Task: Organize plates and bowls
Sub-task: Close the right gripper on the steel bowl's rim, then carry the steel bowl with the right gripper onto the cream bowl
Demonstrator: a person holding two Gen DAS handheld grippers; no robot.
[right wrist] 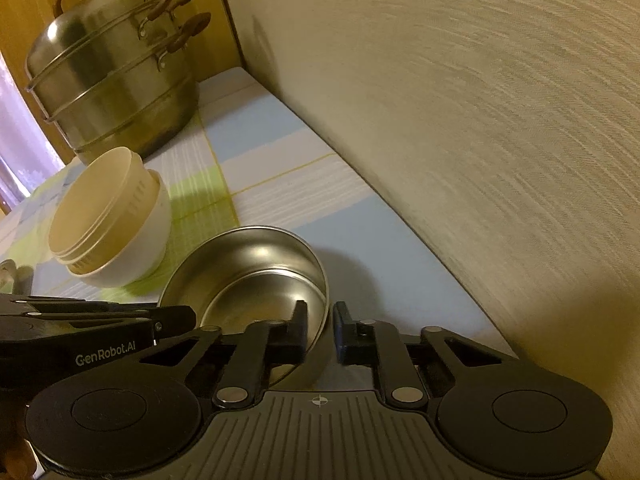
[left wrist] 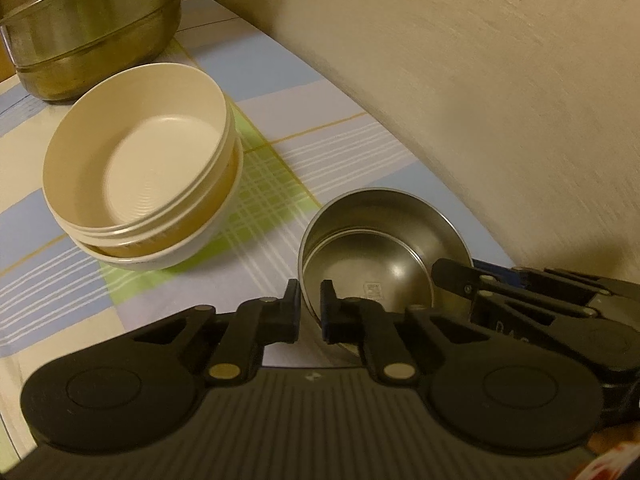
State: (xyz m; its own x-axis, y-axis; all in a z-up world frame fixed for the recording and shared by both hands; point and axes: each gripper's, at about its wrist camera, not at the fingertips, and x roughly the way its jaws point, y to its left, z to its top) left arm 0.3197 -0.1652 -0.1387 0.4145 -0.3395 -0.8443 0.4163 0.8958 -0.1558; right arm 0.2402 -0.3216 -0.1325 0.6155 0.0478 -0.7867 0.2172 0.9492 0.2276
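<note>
Two steel bowls (left wrist: 384, 248) (right wrist: 256, 264) sit nested on the checked tablecloth near the wall. My left gripper (left wrist: 310, 300) is shut on the near-left rim of this steel stack, one finger inside and one outside. My right gripper (right wrist: 320, 316) is shut on the stack's right rim in the same way. Each gripper also shows in the other's view: the right gripper (left wrist: 448, 274) at the bowls' right edge, the left gripper (right wrist: 184, 318) at their left edge. A stack of cream bowls (left wrist: 140, 160) (right wrist: 108, 216) stands to the left, slightly tilted.
A large steel steamer pot (left wrist: 88, 28) (right wrist: 116, 72) with a lid stands at the far end, behind the cream bowls. A plain wall (left wrist: 460, 100) (right wrist: 460, 140) runs close along the right side of the table. The tablecloth (left wrist: 320, 128) (right wrist: 280, 176) shows between bowls and wall.
</note>
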